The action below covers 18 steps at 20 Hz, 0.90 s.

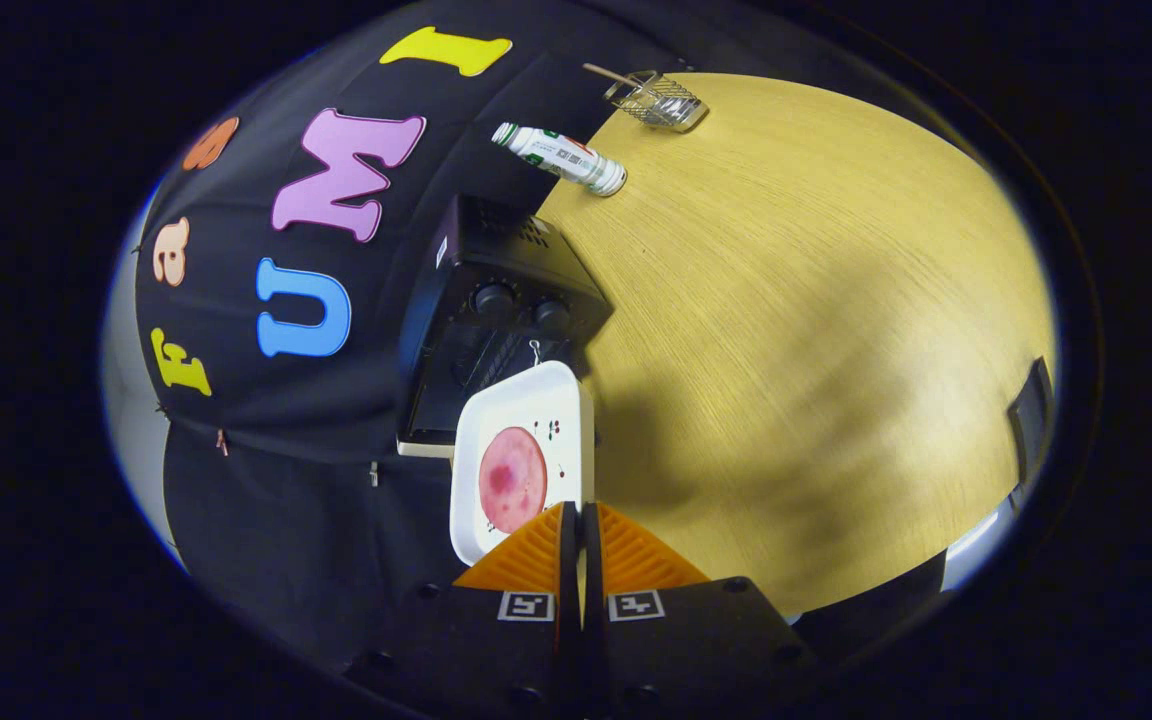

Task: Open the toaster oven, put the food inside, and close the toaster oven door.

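Two fingers (578,512) pinched the near edge of a white tray (521,455) bearing a round slice (512,479), its long axis pointing away toward the open oven (496,320) just beyond.

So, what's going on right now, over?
Claw shut on white plate, round pink food on it. Toaster oven just beyond, door down. Bottle and wire basket farther off, clear of path.
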Available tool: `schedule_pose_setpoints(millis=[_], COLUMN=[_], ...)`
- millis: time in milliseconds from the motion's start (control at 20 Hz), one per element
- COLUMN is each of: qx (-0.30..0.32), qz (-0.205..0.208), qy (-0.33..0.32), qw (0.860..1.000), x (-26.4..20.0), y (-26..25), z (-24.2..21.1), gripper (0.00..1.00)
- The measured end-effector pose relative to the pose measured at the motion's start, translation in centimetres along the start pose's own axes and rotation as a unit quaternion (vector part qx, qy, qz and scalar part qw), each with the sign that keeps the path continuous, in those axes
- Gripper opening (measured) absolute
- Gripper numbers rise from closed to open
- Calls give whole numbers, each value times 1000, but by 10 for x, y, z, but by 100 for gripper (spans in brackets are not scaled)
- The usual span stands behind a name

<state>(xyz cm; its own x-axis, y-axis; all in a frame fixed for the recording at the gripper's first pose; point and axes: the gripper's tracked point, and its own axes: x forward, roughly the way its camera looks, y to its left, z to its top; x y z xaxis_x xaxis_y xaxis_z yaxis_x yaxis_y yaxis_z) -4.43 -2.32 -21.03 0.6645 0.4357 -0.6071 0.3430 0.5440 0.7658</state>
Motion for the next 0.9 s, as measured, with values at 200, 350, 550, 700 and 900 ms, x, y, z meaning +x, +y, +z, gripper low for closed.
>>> schedule_pose_setpoints(millis=[200, 350, 550, 700, 900], qx=[28, 39, 72, 91, 122], qz=[-2, -24, -17, -9, 5], qy=[-9, -29, -70, -89, -114], qw=[1000, 999, 995, 992, 986], x=[38, 66, 103, 130, 164], y=[18, 23, 42, 55, 74], z=[-17, -19, -12, -6, 5], gripper=[5, 5, 5, 5, 5])
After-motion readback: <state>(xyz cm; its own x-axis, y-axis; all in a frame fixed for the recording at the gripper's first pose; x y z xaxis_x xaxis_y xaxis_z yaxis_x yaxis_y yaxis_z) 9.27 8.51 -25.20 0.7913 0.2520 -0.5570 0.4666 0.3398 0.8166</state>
